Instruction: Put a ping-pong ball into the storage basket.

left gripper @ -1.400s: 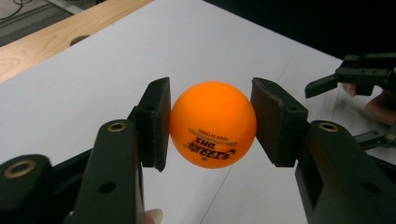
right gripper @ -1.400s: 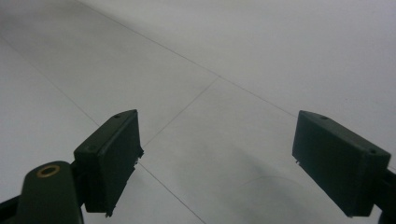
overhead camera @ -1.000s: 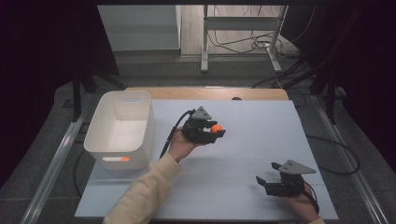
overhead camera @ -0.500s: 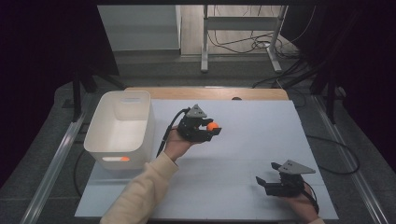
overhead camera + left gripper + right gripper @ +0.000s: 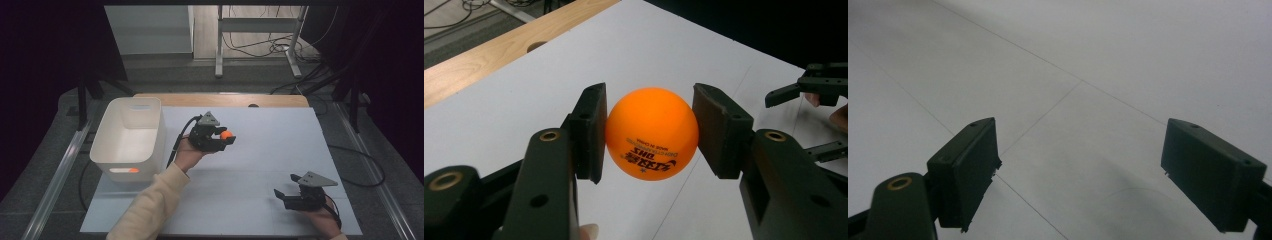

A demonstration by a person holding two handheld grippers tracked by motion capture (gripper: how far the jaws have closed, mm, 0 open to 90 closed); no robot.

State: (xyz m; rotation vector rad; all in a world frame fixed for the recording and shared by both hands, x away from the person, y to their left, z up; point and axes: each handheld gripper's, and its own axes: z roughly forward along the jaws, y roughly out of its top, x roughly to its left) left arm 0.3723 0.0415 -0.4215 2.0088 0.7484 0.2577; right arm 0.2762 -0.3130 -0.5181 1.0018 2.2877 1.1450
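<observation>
Nearest the person, lying low on the table (image 5: 260, 200), right gripper (image 5: 286, 196) gaping with nothing between its jaws. Farther off, left gripper (image 5: 226, 138) pinching an orange ball (image 5: 226, 135) above the sheet. Beside it, sitting leftward, white bin (image 5: 102, 150) showing an orange patch through its near wall, contents unclear.

Your high view looks down from above your side, facing 12 o'clock over the white table (image 5: 280, 150). Your left gripper view sits very close, perhaps facing 4 o'clock. Both show the right gripper (image 5: 286, 196).
</observation>
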